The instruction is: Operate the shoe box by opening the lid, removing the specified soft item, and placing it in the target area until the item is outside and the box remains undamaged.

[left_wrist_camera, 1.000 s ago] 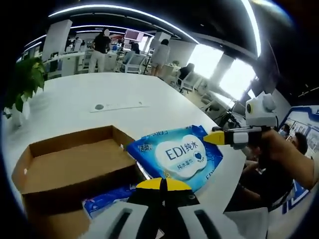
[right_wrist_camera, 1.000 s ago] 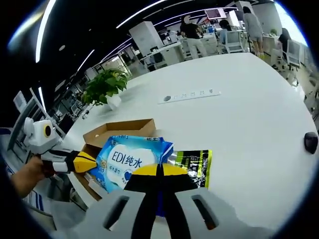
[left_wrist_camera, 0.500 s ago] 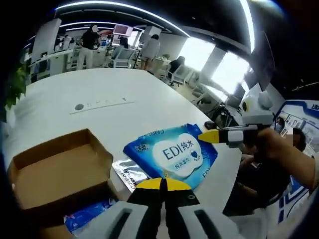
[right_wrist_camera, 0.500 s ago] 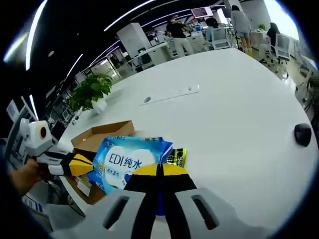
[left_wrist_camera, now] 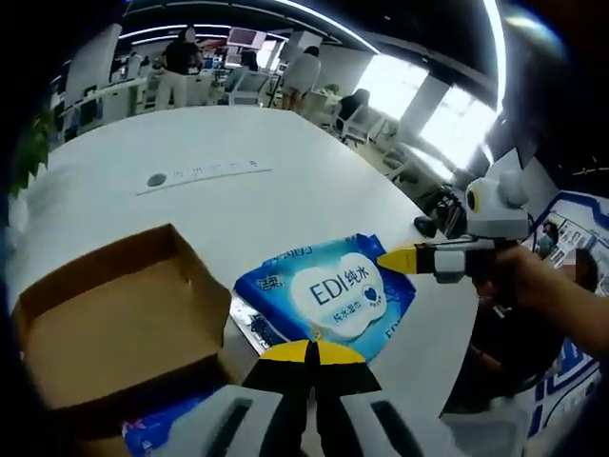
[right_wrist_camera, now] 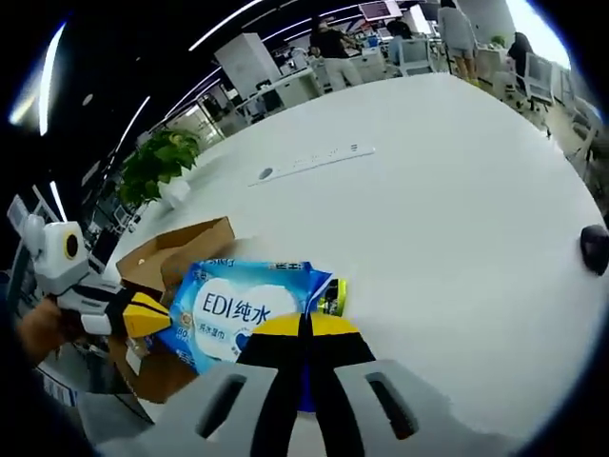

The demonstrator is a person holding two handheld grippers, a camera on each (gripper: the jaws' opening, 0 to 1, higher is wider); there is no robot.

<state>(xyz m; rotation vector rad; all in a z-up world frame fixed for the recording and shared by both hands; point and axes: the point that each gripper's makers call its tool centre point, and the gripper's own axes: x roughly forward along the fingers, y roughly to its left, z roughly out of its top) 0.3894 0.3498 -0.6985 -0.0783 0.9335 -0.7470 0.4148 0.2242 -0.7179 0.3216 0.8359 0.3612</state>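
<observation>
Broad white worktop (left_wrist_camera: 219, 143) under everything, round-edged, with room to spare past the box for setting the pack down. Brown shoe box (left_wrist_camera: 114, 324) next in size, open-topped, standing at the near edge and seemingly undamaged; cannot tell where its lid has gone. Blue wet-wipes pack (left_wrist_camera: 333, 295) marked EDI held flat between both tools just beside the box and already outside it, apparently carried level by two opposite edges so the soft pouch neither sags nor folds. Left hand-held gripper (left_wrist_camera: 306, 354) closed on the near edge of the pack, yellow tips pressed together; right hand-held gripper (right_wrist_camera: 303, 328) likewise clamped on the opposite edge, seen from the left gripper view coming in at the side. Silvery foil packet (left_wrist_camera: 249, 324) tucked partly beneath the pack against the box wall, and another blue wrapper (left_wrist_camera: 162, 433) lower down by the box. Potted plant (right_wrist_camera: 157, 162) well apart near the far rim.
</observation>
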